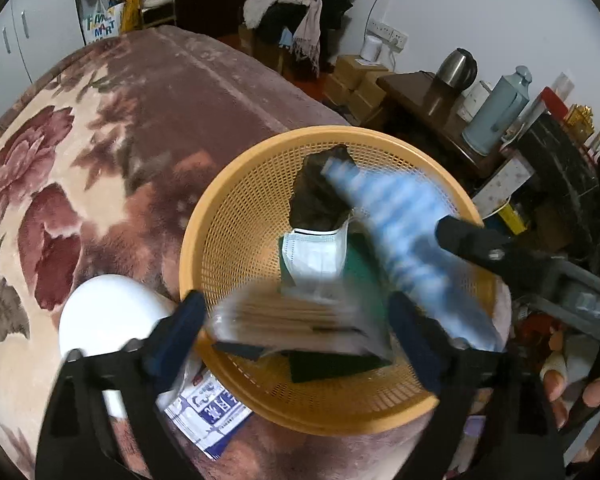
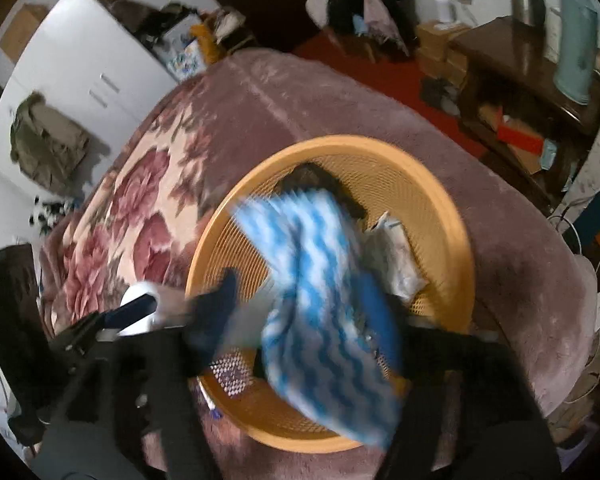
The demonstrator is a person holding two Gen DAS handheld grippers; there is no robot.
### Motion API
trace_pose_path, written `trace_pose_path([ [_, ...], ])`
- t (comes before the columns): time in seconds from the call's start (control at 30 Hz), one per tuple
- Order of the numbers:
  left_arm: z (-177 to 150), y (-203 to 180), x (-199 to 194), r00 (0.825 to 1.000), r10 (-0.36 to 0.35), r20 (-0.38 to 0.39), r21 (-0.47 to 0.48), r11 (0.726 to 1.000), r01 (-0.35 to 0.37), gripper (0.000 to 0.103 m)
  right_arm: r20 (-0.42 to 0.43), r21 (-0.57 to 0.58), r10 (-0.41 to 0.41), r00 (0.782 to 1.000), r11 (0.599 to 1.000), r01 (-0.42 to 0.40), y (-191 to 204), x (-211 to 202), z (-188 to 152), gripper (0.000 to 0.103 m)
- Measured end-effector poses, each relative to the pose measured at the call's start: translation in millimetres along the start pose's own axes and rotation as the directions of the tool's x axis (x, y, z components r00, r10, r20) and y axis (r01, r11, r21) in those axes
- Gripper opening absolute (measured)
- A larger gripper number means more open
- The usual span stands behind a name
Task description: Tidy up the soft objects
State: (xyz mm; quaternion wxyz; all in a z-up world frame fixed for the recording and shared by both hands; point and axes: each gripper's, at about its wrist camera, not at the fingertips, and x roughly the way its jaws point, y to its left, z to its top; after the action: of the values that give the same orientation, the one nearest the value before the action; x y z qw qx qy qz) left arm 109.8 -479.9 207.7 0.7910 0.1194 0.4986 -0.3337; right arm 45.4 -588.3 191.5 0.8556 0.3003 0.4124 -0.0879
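Observation:
An orange mesh basket [image 1: 228,216] sits on the floral blanket and also shows in the right wrist view [image 2: 440,208]. In it lie a dark cloth [image 1: 320,196], a white face mask [image 1: 316,256] and a green pad [image 1: 332,364]. My left gripper [image 1: 296,336] is open over the basket's near side; a blurred clear packet of tan sticks [image 1: 296,320] is between its fingers. My right gripper [image 2: 312,312] is open over the basket, and a blue-and-white wavy cloth [image 2: 324,300] hangs blurred between its fingers. That cloth also shows in the left wrist view [image 1: 404,224].
A white bowl [image 1: 104,316] and a blue-and-white printed packet [image 1: 212,408] lie on the blanket [image 1: 100,140] left of the basket. A dark side table [image 1: 432,96] with a kettle and a thermos stands to the right, beyond the bed edge.

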Motion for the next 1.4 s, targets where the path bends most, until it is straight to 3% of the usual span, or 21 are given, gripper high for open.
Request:
trace_pose_path([
  [0.03, -1, 0, -2, 1.0, 0.005, 0.014, 0.006, 1.0, -0.005, 0.102, 0.012, 0.0, -0.002, 1.0, 1.0, 0.002, -1, -3, -2, 0.085],
  [0.27, -9, 9, -6, 0.999, 0.028, 0.024, -0.011, 1.0, -0.027, 0.102, -0.007, -0.022, -0.032, 0.999, 0.999, 0.032, -3, -3, -9, 0.087],
  [0.33, -11, 11, -6, 0.999, 0.032, 0.02, -0.011, 0.999, -0.032, 0.103, -0.027, -0.023, -0.041, 0.999, 0.999, 0.041, -3, -1, -12, 0.098],
  [0.4, -14, 12, -7, 0.999, 0.034, 0.019, -0.013, 0.999, -0.034, 0.103, -0.029, -0.027, -0.047, 0.998, 0.999, 0.046, -4, -2, -16, 0.102],
  [1.03, -26, 13, -18, 0.999, 0.009, 0.048, -0.021, 1.0, -0.008, 0.103, -0.013, -0.064, -0.077, 0.997, 0.995, 0.076, 7, -12, -24, 0.103],
  [1.4, -32, 10, -20, 0.998, 0.003, 0.057, -0.015, 1.0, -0.002, 0.102, 0.04, -0.075, -0.099, 0.994, 0.992, 0.102, 9, -22, -32, 0.103],
])
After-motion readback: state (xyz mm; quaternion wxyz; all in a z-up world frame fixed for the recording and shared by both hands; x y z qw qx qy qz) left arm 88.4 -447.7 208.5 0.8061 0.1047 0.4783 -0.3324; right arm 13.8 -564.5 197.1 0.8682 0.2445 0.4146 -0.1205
